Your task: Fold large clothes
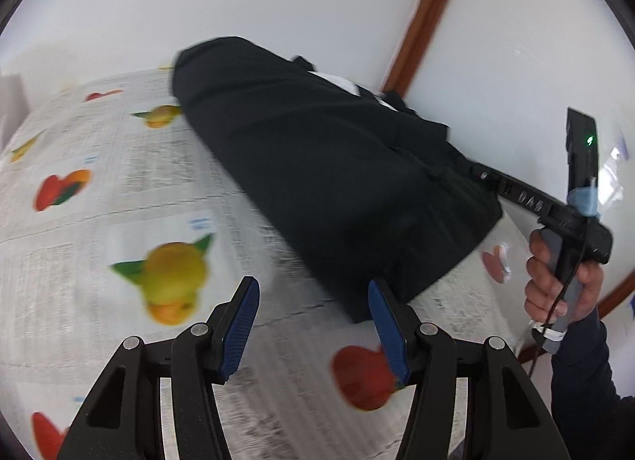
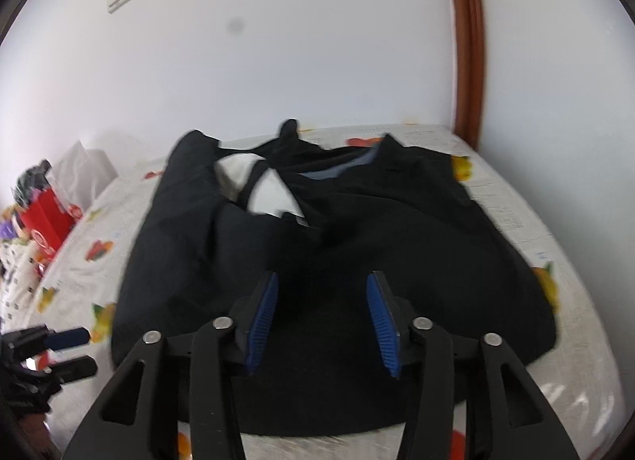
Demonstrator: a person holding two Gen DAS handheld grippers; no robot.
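The black garment [image 2: 317, 261] lies spread on the fruit-printed tablecloth [image 1: 99, 202], a white patch showing near its far end by the white wall [image 2: 278, 43]; the left gripper [image 1: 313, 325] hovers beside its near edge, jaws released and holding nothing. The right gripper [image 2: 321, 321] hangs over the cloth, jaws likewise spread and empty; a red box [image 2: 47, 222] sits off to the left.

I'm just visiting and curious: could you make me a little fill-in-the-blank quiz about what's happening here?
1. The garment on the bed is ____ in colour.
2. The bed sheet is printed with text and ____.
3. Both the left gripper and the right gripper have their jaws ____.

Missing words: black; fruit; open
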